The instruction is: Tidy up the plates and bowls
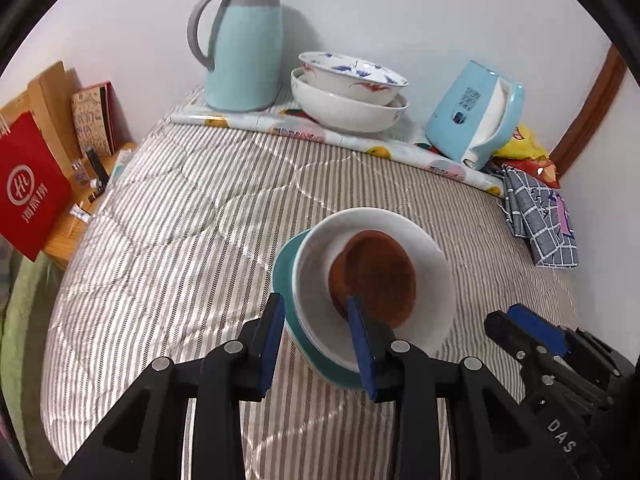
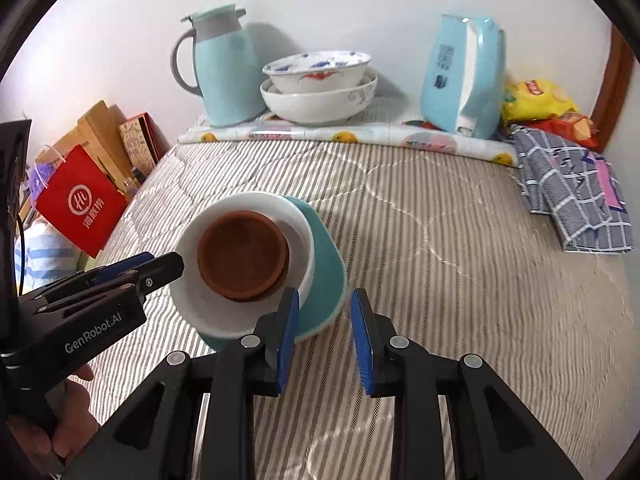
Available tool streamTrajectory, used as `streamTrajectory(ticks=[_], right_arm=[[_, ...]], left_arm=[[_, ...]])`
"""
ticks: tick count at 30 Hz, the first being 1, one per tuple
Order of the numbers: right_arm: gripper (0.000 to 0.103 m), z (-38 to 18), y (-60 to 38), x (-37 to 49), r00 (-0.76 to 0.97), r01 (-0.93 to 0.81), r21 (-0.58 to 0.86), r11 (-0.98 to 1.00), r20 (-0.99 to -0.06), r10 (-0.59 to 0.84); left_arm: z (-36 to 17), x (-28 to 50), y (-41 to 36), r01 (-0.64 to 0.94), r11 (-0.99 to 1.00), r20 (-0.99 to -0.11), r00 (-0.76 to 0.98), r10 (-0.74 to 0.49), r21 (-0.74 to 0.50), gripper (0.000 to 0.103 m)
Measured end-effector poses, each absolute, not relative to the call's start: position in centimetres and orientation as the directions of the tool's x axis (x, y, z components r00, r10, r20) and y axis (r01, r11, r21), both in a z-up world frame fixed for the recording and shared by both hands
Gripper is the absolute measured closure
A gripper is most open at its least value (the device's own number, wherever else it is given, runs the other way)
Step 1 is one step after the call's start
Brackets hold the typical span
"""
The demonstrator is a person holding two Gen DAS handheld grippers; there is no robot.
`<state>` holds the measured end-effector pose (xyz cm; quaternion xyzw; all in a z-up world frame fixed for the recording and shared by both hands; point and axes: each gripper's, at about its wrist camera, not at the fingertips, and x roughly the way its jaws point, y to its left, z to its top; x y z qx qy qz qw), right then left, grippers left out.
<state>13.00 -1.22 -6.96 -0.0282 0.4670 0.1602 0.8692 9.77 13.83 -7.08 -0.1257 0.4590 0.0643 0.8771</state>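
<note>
Since the stack sits near the middle of the bed (image 1: 180, 208), the coming move is judged to turn on how it lies between the two grippers. It is made up of a teal plate (image 1: 282, 272), a white bowl (image 1: 432, 264) on it and a brown dish (image 1: 376, 276) inside. It is seen just ahead and slightly right of the left gripper (image 1: 316, 304), and ahead and left of the right gripper (image 2: 324, 300). The left one is judged the nearer. Being round, the stack offers no long axis; only its rim can be taken.

Both pairs of jaws are held parted and nothing is grasped. The near rim is lined up between the left jaws, but no pad is seen pressing on it. The plate's edge is seen apart from the outer right jaw.

Two nested bowls (image 1: 348, 108) are kept at the bed's far edge.

Part of the near rim is hidden by the pads. Whether one brown dish or two lie inside cannot be settled, nor whether the stack rests flat.
</note>
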Motion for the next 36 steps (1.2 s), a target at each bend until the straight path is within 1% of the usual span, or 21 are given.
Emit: streamTrajectory(ticks=[2,4,8,11,12,13,15,19,21,24,34,35,36], right_arm=[[0.071,-6.2,-1.8,12.3,0.526,-0.299,0.102,0.949,-0.812,0.253],[0.063,-5.4,-2.6,11.2,0.55,-0.29,0.1,0.952,-0.797,0.251],[0.056,-3.9,-4.2,8.9,0.589,-0.27,0.084,0.959,-0.774,0.233],[0.048,-3.1,-5.4,7.3,0.613,-0.253,0.07,0.965,-0.76,0.216],[0.044,-3.0,-5.7,6.9,0.615,-0.247,0.072,0.966,-0.759,0.214],[0.042,-2.8,-6.1,6.4,0.615,-0.239,0.075,0.968,-0.76,0.211],[0.041,-2.5,-7.0,5.5,0.622,-0.224,0.08,0.971,-0.755,0.206],[0.035,-1.7,-8.5,3.9,0.64,-0.195,0.083,0.977,-0.744,0.192],[0.034,-1.3,-9.2,3.1,0.649,-0.19,0.089,0.978,-0.735,0.194],[0.033,-0.8,-10.1,2.2,0.657,-0.179,0.087,0.98,-0.73,0.185],[0.033,-0.3,-11.9,0.0,0.676,-0.157,0.061,0.986,-0.721,0.152],[0.031,-0.3,-12.0,-0.1,0.678,-0.156,0.057,0.986,-0.72,0.149],[0.026,-0.2,-12.1,-0.2,0.68,-0.152,0.054,0.987,-0.719,0.144]], left_arm=[[-6.4,9.0,13.2,-0.223,0.963,-0.812,0.583,0.006,-0.153,0.071],[-5.6,8.1,12.3,-0.214,0.966,-0.803,0.596,0.013,-0.143,0.07],[-4.1,6.5,10.7,-0.196,0.974,-0.776,0.63,0.037,-0.112,0.063],[-3.2,5.3,9.3,-0.184,0.979,-0.758,0.65,0.058,-0.084,0.055],[-2.9,4.9,8.8,-0.178,0.981,-0.752,0.656,0.059,-0.079,0.053],[-2.6,4.5,8.4,-0.173,0.982,-0.747,0.663,0.059,-0.075,0.053],[-2.1,3.6,7.5,-0.169,0.984,-0.735,0.674,0.074,-0.056,0.049],[-1.3,2.3,6.3,-0.161,0.986,-0.719,0.69,0.083,-0.04,0.047],[-0.9,1.6,5.7,-0.161,0.987,-0.709,0.699,0.093,-0.029,0.044],[-0.4,0.5,5.1,-0.164,0.986,-0.692,0.713,0.108,-0.015,0.039],[0.9,-1.3,3.6,-0.177,0.983,-0.646,0.746,0.161,0.041,0.035],[0.9,-1.5,3.5,-0.177,0.983,-0.642,0.749,0.163,0.043,0.034],[1.0,-1.6,3.5,-0.176,0.984,-0.641,0.751,0.159,0.039,0.034]])
